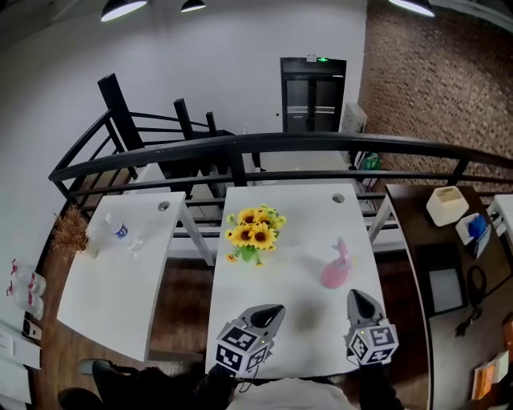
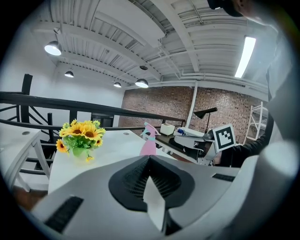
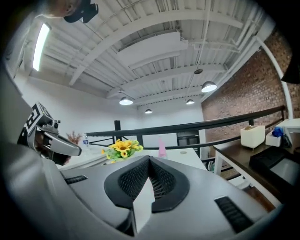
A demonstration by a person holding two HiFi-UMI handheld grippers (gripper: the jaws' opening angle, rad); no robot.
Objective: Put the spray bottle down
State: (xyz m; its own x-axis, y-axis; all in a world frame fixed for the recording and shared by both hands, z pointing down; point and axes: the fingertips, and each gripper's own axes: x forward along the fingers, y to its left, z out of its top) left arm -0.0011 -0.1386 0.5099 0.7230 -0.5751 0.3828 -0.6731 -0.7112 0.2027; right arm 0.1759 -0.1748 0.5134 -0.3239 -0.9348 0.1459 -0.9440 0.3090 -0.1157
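White table [image 1: 304,232] with one spray bottle [image 1: 337,269], one sunflower bouquet [image 1: 252,232]; left tongs [image 1: 274,309], right tongs [image 1: 354,295] closed, empty.

Bright, even light from ceiling lamps [image 1: 123,8]; fisheye bends the railing [image 1: 321,143], dark vignette rings both gripper views.

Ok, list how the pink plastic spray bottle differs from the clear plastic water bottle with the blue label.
The pink plastic spray bottle is opaque pink; the clear plastic water bottle is see-through with a blue label. The spray bottle stands on the middle white table, the water bottle on the left white table. Both sit on white tabletops.
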